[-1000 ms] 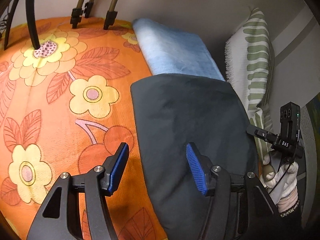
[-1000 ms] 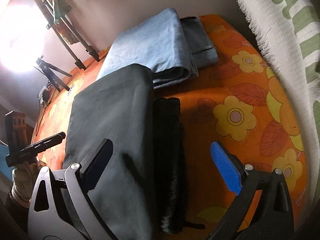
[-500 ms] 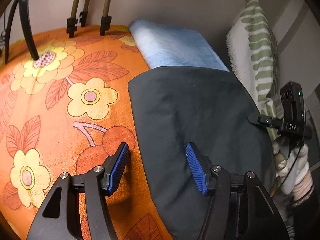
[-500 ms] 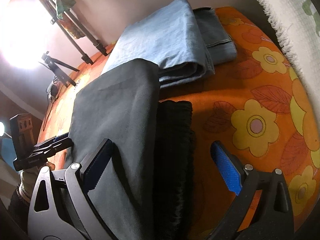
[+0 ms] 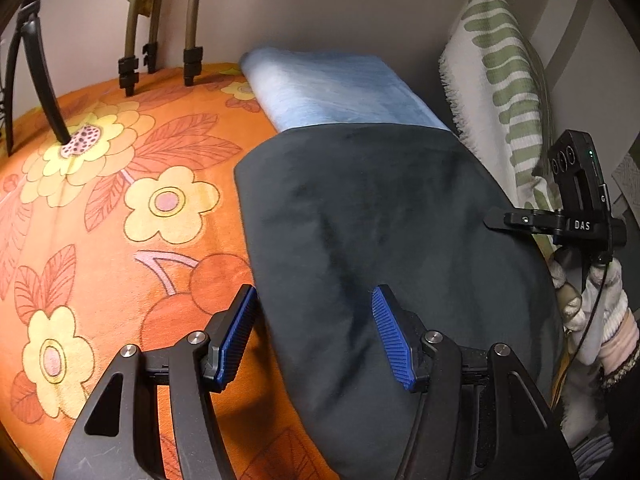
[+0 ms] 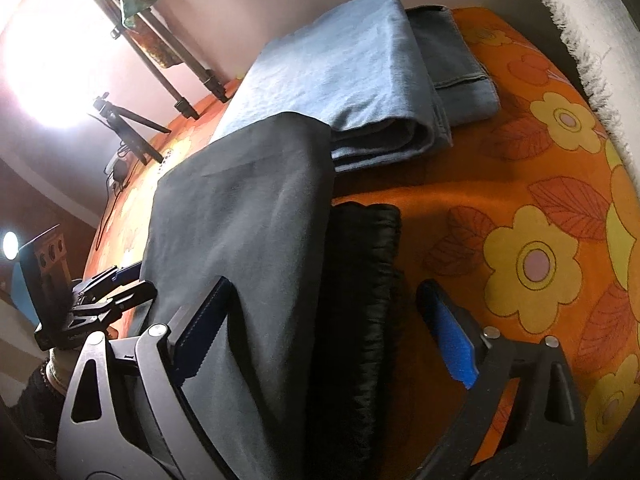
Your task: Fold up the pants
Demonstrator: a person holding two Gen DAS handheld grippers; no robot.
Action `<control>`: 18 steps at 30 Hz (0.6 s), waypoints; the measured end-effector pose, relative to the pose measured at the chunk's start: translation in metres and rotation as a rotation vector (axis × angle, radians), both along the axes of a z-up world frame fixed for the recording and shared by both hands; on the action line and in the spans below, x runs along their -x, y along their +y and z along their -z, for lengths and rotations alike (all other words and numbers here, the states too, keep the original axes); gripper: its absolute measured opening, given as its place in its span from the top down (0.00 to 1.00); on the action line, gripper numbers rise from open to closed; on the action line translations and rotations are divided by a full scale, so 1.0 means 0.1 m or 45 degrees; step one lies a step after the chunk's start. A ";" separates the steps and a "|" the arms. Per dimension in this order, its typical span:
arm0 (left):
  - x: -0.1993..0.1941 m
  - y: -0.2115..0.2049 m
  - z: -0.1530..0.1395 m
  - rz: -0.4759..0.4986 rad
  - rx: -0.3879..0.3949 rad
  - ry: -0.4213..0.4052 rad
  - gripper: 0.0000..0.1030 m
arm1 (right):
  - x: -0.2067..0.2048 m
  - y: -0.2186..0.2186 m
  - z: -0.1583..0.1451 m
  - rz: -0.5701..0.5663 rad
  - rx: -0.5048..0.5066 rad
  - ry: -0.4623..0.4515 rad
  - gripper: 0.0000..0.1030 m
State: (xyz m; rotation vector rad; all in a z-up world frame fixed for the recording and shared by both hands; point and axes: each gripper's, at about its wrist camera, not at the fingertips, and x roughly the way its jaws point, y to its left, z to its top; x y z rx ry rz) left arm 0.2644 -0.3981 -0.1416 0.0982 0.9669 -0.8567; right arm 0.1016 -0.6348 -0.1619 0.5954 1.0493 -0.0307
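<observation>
Dark grey pants [image 5: 380, 216] lie folded flat on the orange flowered bedspread [image 5: 120, 220]; their far end overlaps folded light blue jeans [image 5: 340, 92]. My left gripper [image 5: 316, 332] is open, its jaws straddling the pants' left edge near me. My right gripper [image 6: 324, 328] is open over the pants' right edge [image 6: 248, 240], where a black gathered waistband [image 6: 360, 280] sticks out from under the fold. Each gripper shows in the other's view, the right one at the pants' far side [image 5: 520, 220].
A white and green striped pillow [image 5: 500, 80] stands against the wall on the right. Tripod legs [image 5: 160, 40] stand on the bed at the far left. A bright lamp glares in the right wrist view [image 6: 48, 60]. The folded jeans [image 6: 360, 80] lie behind the pants.
Both grippers have drawn closer to the pants and lower over them. The pants lie as before. Both stay open.
</observation>
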 end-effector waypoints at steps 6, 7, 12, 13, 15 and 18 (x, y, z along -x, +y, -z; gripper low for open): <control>0.00 -0.01 0.01 0.004 0.023 -0.002 0.43 | -0.01 0.02 0.00 -0.014 0.003 -0.016 0.15; 0.00 -0.01 0.01 0.003 0.031 0.001 0.44 | -0.01 0.02 0.00 -0.013 0.004 -0.018 0.16; -0.08 0.03 0.04 -0.035 0.102 0.062 0.62 | -0.01 0.04 -0.01 -0.003 0.007 -0.026 0.18; -0.09 0.04 0.05 -0.046 0.116 0.076 0.65 | 0.00 0.04 -0.01 0.000 0.008 -0.028 0.20; -0.12 0.06 0.06 -0.065 0.135 0.098 0.71 | 0.01 0.04 -0.01 0.018 0.006 -0.028 0.21; -0.11 0.05 0.06 -0.083 0.144 0.111 0.77 | -0.01 0.06 -0.01 0.042 0.001 -0.013 0.28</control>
